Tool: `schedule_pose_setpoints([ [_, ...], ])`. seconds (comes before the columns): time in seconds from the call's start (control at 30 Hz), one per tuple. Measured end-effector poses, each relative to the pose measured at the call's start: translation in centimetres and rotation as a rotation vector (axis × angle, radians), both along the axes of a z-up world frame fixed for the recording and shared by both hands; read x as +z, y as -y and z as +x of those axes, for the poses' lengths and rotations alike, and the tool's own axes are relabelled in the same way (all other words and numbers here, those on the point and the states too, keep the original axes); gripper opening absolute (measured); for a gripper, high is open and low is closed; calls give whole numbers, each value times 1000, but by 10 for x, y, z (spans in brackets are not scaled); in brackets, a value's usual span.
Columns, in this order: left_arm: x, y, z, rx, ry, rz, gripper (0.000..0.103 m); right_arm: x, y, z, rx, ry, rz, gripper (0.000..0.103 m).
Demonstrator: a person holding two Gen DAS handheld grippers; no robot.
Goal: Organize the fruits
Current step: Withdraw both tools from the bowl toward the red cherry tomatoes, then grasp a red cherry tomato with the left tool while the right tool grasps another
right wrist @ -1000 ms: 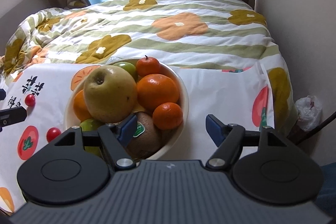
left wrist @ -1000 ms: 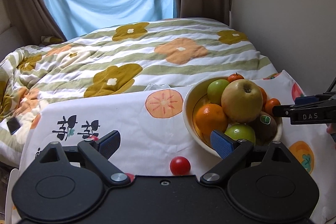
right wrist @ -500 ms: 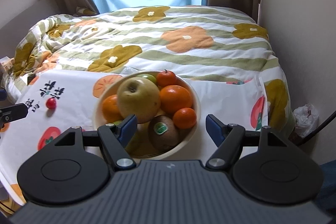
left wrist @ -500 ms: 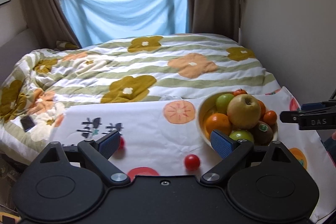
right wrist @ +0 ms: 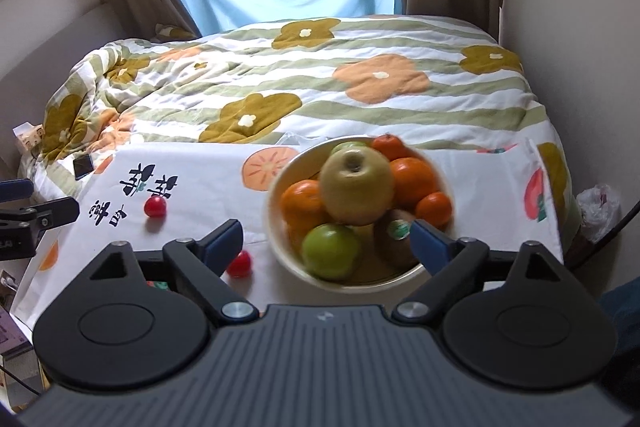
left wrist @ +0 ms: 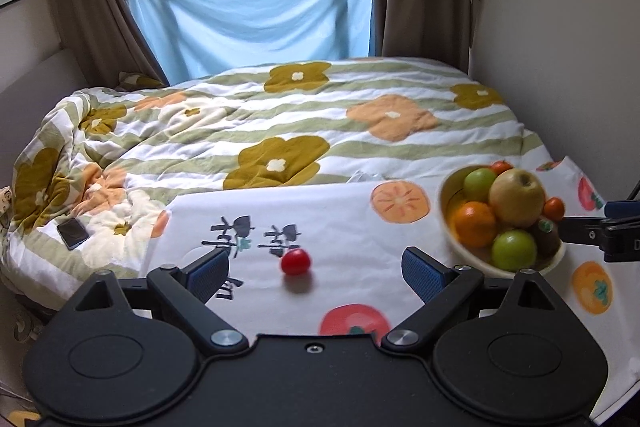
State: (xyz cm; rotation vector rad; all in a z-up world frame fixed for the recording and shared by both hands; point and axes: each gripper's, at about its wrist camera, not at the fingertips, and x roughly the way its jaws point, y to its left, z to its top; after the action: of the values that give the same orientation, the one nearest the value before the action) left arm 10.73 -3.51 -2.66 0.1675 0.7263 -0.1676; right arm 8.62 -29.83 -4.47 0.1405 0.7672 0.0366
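Note:
A cream bowl heaped with a large yellow apple, oranges, green apples and a kiwi stands on a white printed cloth. Two small red tomatoes lie loose on the cloth to its left, one far and one near. My right gripper hovers in front of the bowl, its jaws opening wide, with nothing held. My left gripper is open and empty above the cloth, and one tomato lies beyond its fingers. The bowl is to its right.
A bed with a flowered quilt lies behind the cloth, with a phone on it at the left. A wall runs close on the right, with a plastic bag below. Curtains and a blue sheet hang at the back.
Both grippers have drawn back and up from the bowl, which looks smaller now. The right jaws have spread wider. The left view has swung left, so the tomato sits between its fingers.

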Motion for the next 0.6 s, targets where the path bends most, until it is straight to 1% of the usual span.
schedule_pose_setpoints([
  [0.2,-18,-27,29,-80,-36,29,96,-17,-38,9,-48,-49,-10,103],
  [0.4,-45,-48,63,-185,-80,43,95,-42,-68,20,-124,-116,0,103],
  [0.47,-56,-51,73,-222,-96,47,94,-51,-76,25,-155,-139,15,103],
  [0.6,-75,-54,92,-296,-138,48,86,-68,-87,34,-208,-173,42,103],
])
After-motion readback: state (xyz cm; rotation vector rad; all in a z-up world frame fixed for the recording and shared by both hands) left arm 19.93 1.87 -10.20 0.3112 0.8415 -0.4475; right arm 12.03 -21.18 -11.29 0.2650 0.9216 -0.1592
